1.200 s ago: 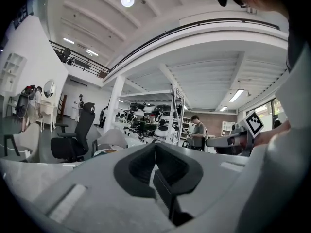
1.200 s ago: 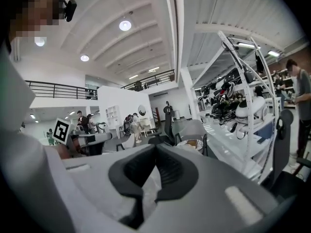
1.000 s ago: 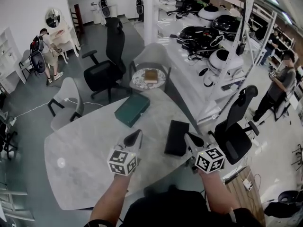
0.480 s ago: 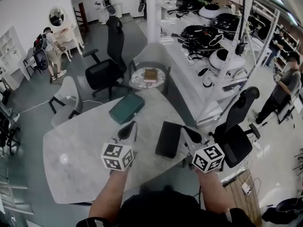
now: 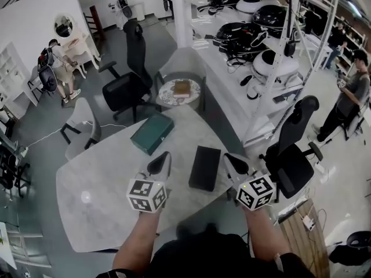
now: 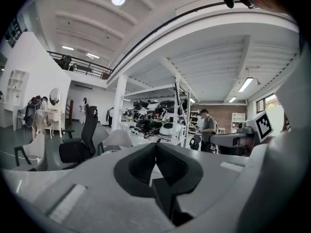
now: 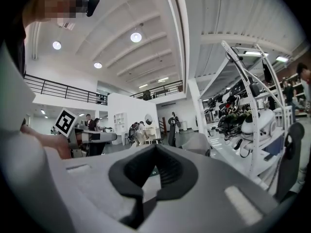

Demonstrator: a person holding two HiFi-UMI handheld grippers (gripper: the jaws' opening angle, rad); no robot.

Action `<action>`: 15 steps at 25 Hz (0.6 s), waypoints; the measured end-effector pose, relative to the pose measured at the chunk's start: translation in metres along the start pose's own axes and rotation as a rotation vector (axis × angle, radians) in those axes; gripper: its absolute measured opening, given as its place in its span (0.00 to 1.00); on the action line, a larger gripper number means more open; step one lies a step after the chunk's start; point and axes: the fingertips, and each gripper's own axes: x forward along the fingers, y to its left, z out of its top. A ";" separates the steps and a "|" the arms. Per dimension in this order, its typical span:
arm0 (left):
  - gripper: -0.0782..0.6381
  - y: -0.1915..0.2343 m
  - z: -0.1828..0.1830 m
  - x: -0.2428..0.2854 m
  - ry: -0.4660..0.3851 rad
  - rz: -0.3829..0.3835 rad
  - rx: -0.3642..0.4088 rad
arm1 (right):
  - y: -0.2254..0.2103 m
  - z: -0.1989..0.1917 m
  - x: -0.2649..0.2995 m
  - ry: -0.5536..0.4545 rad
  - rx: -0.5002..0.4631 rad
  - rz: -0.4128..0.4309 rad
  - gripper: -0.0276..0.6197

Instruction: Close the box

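Two boxes lie on the bench [image 5: 98, 184]. A green box [image 5: 152, 133] sits at the far side, and a flat black box [image 5: 205, 168] sits near the front edge. From the head view, no lid stands up on either one and both look flat and shut. A seam left slightly ajar would be too small to see from here. The pictures do not settle which of the two the task means, though the black box lies right between the two tools.

The left hand-held gripper [image 5: 161, 162] hovers just left of the black box and touches nothing. Its own view shows its jaws clenched tip to tip on nothing, aimed out across the room. The right hand-held gripper [image 5: 233, 162] hangs just right of the black box, likewise clenched and empty.

The scene fits either a lid that is already down for good or a lid that is only resting and not yet seated. A sound way to make sure would be to press straight down on the lid's front edge with the clenched tips. The other tool should brace the box's side, because the black box sits near the bench edge and a sideways shove could slide it off.
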 end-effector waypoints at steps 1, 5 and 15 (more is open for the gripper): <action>0.12 0.000 -0.001 0.000 0.004 0.001 0.008 | -0.001 -0.002 0.000 0.002 0.006 -0.001 0.05; 0.12 0.007 -0.008 -0.001 0.028 0.004 0.027 | 0.007 -0.019 0.006 0.024 0.033 0.007 0.05; 0.12 0.019 -0.011 -0.006 0.035 -0.001 0.018 | 0.015 -0.029 0.008 0.055 0.036 -0.006 0.05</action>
